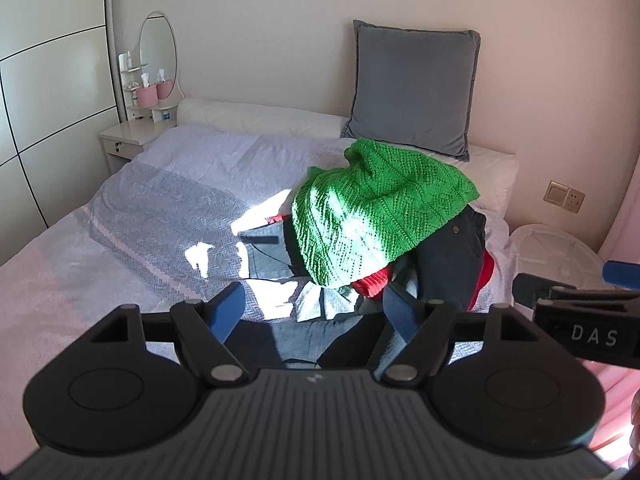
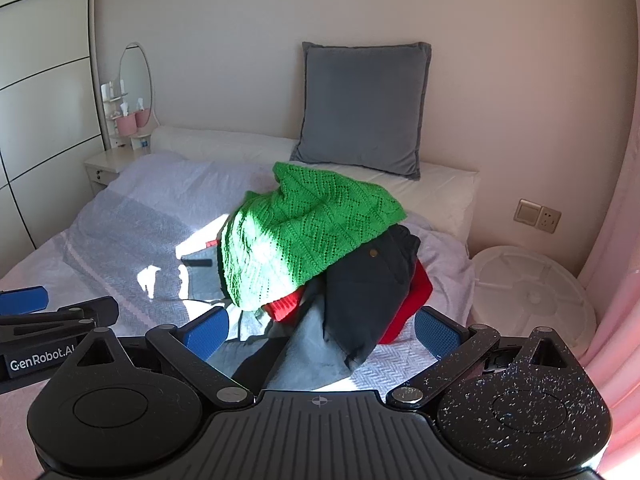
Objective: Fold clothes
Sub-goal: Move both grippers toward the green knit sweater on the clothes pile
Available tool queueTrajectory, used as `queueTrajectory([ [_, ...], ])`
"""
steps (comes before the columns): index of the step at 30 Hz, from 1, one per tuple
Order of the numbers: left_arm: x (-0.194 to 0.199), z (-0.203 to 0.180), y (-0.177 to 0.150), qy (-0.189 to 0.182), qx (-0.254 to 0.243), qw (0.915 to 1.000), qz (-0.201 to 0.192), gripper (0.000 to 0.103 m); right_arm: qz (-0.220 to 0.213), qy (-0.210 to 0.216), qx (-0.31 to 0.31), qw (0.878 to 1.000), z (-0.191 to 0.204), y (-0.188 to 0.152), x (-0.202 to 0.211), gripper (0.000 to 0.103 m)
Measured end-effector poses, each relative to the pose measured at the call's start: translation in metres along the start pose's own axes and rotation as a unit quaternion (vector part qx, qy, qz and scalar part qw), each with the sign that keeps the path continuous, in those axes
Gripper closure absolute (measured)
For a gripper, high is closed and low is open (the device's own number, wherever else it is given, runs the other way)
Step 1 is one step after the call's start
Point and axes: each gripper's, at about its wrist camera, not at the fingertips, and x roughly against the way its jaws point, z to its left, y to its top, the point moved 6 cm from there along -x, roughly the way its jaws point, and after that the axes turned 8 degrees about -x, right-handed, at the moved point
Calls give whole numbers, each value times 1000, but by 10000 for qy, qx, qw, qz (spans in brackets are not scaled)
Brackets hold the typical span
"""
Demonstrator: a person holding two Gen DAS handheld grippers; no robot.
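Bed (image 1: 120,208): unfolded clothes heaped near the pillow end. Green knit sweater (image 1: 372,208) drapes the top; dark trousers (image 2: 372,292), a red garment (image 2: 416,296) and grey pieces sit beneath. Nothing folded yet. My left gripper (image 1: 316,312) and right gripper (image 2: 320,332) hover spread, empty. Next, I judge: pinch the sweater, lift clear. No container holds clothes.

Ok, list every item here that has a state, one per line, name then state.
Left tongs: open, empty, short of the pile.
Right tongs: open, empty.
Green knit sweater: unfolded, draped on top of the pile.
Dark trousers: crumpled, under the sweater.
Red garment: bunched, mostly buried.
Grey garment: spread loose at the pile's foot.
Grey cushion: upright against the wall.
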Motion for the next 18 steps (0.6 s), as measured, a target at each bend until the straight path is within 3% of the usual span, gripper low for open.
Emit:
queueTrajectory([
  [18,-64,6,13,227,267,9987,363,29,388,237,23,9990,-8,14,-72,2],
])
